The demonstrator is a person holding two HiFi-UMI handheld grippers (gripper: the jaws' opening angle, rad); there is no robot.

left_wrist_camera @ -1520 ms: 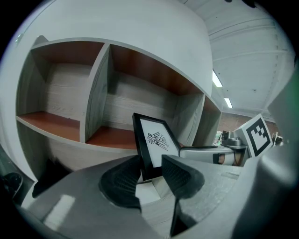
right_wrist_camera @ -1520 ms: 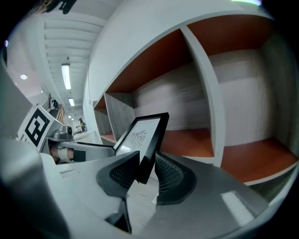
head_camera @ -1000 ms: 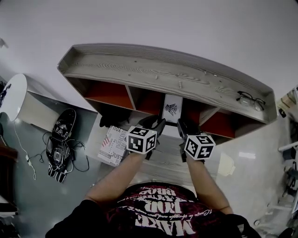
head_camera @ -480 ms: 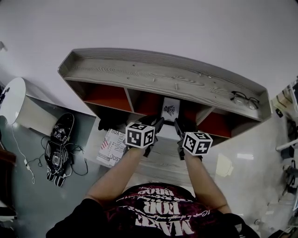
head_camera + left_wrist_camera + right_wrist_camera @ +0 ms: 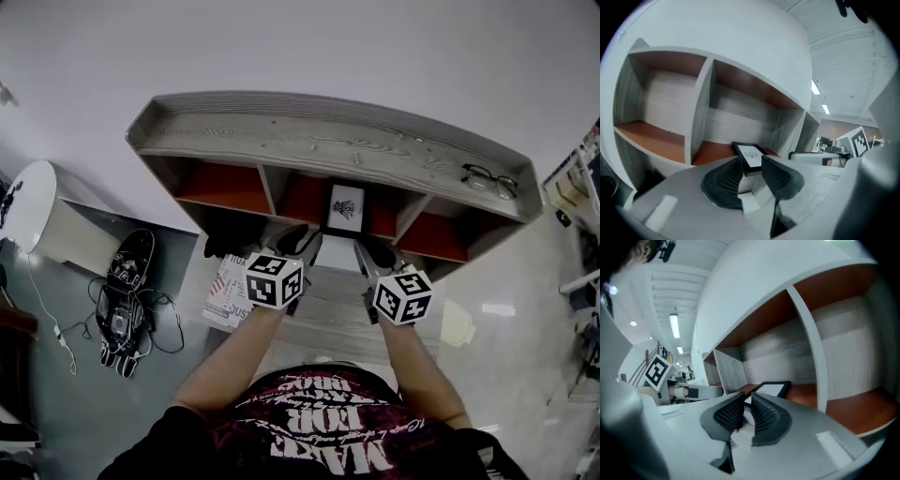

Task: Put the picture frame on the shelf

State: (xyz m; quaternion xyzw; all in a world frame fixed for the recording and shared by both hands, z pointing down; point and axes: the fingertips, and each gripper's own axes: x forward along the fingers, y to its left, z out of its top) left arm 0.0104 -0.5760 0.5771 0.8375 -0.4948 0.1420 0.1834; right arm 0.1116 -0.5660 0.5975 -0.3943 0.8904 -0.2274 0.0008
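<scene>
A lab-like workroom: ceiling strip lights (image 5: 674, 326), glossy floor (image 5: 511, 281).

You face a plain white wall (image 5: 300, 42), with pale glossy floor (image 5: 511, 314) underfoot.
At 12 o'clock stands a grey wood-grain shelf (image 5: 309, 141) with orange-lined bays. At 9 there is a round white table (image 5: 23, 192), at 8 black gear in tangled cables (image 5: 122, 291), and ceiling strip lights (image 5: 674, 325) overhead.

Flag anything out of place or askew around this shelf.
The picture frame sits in the middle compartment of the shelf and seems to lean back rather than stand upright. A pair of eyeglasses lies on the shelf top near its right end. On the floor, a magazine and black gear trailing tangled cables lie loose.
</scene>
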